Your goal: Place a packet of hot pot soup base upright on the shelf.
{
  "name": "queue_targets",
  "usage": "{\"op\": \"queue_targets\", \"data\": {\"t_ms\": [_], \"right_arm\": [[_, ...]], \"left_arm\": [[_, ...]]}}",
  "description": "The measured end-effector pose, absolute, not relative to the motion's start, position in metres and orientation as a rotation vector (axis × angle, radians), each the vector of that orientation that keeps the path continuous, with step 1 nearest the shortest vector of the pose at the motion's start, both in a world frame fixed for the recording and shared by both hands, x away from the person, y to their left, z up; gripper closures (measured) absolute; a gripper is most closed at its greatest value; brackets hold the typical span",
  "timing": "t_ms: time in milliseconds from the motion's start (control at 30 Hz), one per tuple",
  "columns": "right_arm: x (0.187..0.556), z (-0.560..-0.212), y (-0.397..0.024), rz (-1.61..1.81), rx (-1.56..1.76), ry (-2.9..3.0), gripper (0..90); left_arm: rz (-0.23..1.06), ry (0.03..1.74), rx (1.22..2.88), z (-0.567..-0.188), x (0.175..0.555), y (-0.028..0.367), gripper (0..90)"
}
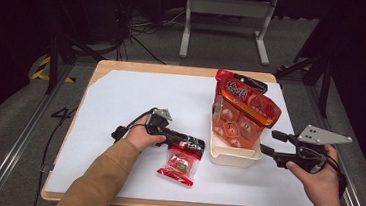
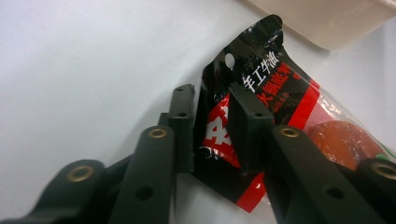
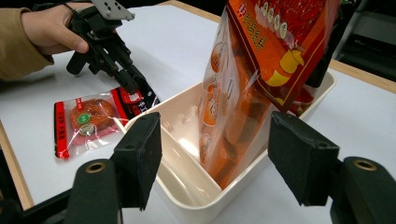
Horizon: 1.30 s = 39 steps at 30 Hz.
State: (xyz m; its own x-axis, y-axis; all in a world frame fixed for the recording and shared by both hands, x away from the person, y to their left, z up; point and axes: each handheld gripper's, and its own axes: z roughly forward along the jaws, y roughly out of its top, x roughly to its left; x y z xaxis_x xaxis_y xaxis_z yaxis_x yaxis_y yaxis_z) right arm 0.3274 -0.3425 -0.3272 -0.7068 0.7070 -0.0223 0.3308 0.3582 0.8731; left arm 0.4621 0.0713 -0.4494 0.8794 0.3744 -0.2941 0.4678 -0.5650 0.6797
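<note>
A: What sort of place is this?

B: A lab or recording studio, not a home. The table (image 1: 137, 91) has a wooden edge, a plain white sheet over its top, and stands alone in a dim room.

A: What is around the table?

B: Grey carpet floor (image 1: 8, 128) on both sides. Beyond the table's far edge stands a grey metal frame (image 1: 225, 24), with a tangle of black cables (image 1: 137, 29) left of it. Dark metal struts (image 1: 56, 62) rise at the table's left and right far corners, like a camera rig, and yellow-and-black hazard tape (image 1: 41, 70) marks the floor left of the table.
</note>
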Motion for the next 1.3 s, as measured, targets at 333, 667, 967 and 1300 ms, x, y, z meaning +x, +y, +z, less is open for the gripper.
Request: {"op": "queue_targets", "data": {"t_ms": [333,667,967,1300], "right_arm": [[0.329,-0.328,-0.343,1.287,0.901,2.235,36.7],[0.329,-0.327,-0.346,1.288,0.904,2.229,37.6],[0.330,-0.326,-0.348,1.293,0.910,2.224,38.2],[0.331,-0.327,-0.353,1.290,0.932,2.200,37.4]], "left_arm": [[-0.154,0.589,2.273,-0.445,0.460,0.072,89.3],[-0.168,0.568,2.204,-0.425,0.453,0.082,89.4],[-0.196,0.530,2.140,-0.398,0.442,0.091,89.5],[-0.138,0.441,2.145,-0.370,0.429,0.094,89.6]]}}
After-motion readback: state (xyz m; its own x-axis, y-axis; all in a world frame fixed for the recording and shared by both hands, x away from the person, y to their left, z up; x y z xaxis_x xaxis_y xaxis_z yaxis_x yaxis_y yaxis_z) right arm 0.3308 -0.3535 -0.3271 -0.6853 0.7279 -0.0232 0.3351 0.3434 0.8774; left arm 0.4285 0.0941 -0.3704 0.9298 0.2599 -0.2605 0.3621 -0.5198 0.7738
